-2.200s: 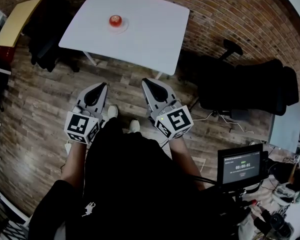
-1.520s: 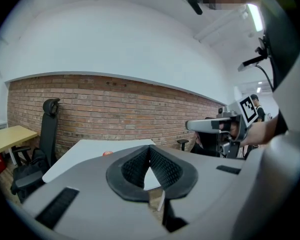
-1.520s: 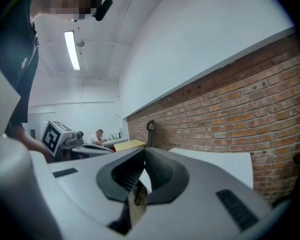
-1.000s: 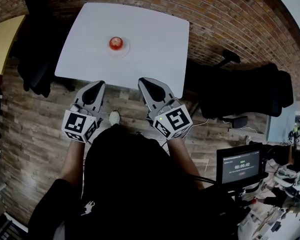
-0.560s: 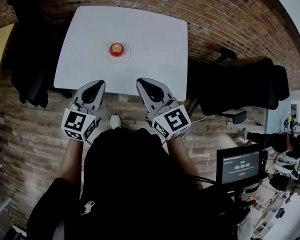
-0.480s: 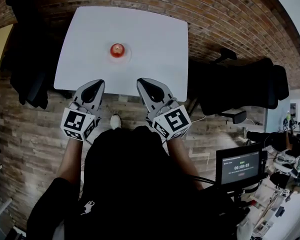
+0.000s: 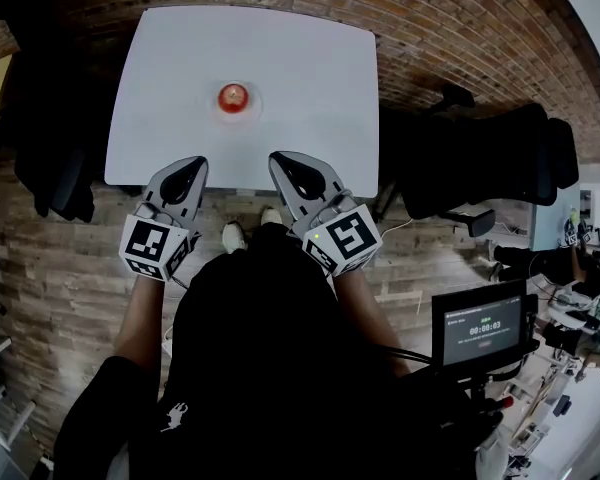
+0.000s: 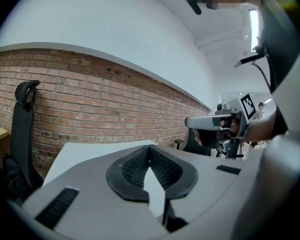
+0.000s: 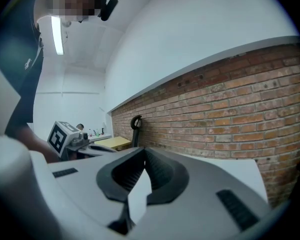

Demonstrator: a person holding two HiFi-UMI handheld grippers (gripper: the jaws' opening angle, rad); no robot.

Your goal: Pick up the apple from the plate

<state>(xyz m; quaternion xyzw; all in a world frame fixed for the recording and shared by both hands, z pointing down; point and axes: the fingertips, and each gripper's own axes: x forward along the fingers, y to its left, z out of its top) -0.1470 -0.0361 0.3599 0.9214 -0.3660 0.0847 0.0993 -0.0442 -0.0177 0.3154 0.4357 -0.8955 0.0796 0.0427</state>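
A red apple (image 7: 233, 96) sits on a small white plate (image 7: 248, 109) near the middle of a white table (image 7: 310, 78) in the head view. Both grippers hover side by side at the table's near edge, well short of the plate. My left gripper (image 7: 192, 161) is shut with nothing in it, its jaws meeting at the tip (image 8: 150, 151). My right gripper (image 7: 278, 156) is likewise shut and holds nothing (image 9: 143, 153). Neither gripper view shows the apple; each shows only the tabletop (image 8: 85, 151) and a brick wall beyond the jaws.
Black office chairs (image 7: 480, 158) stand right of the table and a dark chair (image 7: 50, 168) at its left. A small monitor (image 7: 485, 328) sits at my lower right. A brick wall (image 7: 420, 8) runs behind the table. The floor is wood planks.
The table and apple have drawn nearer in the head view as the person stepped forward. Both grippers have advanced to the table's near edge and stayed shut.
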